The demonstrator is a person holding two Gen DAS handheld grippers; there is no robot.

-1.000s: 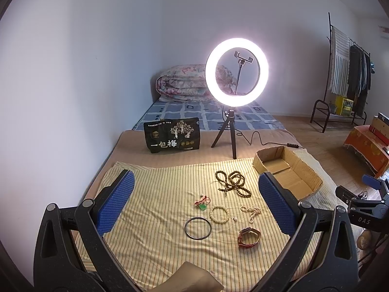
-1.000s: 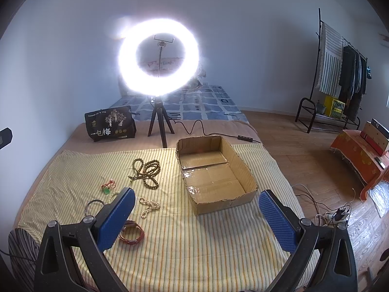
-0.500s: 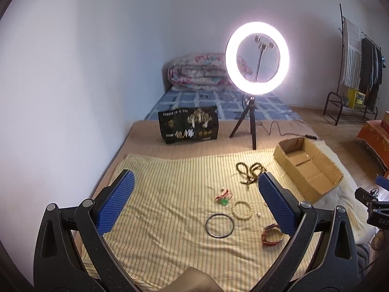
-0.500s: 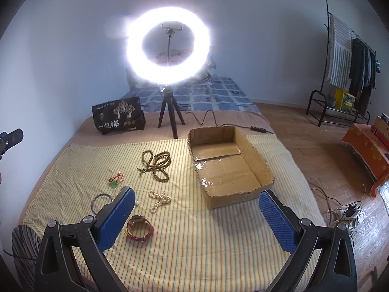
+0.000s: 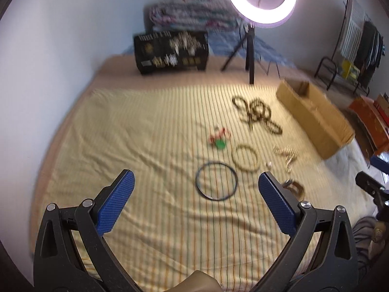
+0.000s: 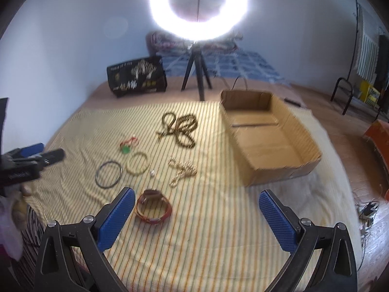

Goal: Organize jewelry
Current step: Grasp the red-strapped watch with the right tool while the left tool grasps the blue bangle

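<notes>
I have the left gripper (image 5: 194, 189) spread wide and empty over the striped cloth (image 5: 136, 131), lined up on the dark bangle (image 5: 216, 180) as my likely first pick. Further right, my right gripper (image 6: 197, 206) gapes equally, holding nothing, beside the red bracelet (image 6: 154, 206). The cardboard box (image 6: 267, 143) waits empty at the right to take the loose jewelry.

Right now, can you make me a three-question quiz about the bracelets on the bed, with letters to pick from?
1. Where is the red bracelet?
A. in the cardboard box
B. on the striped cloth near the right gripper
C. hanging on the ring light

2. What colour is the small pendant?
A. green
B. blue
C. white

3. How are the right gripper's jaws?
A. shut on a necklace
B. shut, holding nothing
C. open, holding nothing

Answers: B, it lies on the cloth by the blue pad; A, green shows beside its red cord; C, the pads stand wide apart.
</notes>
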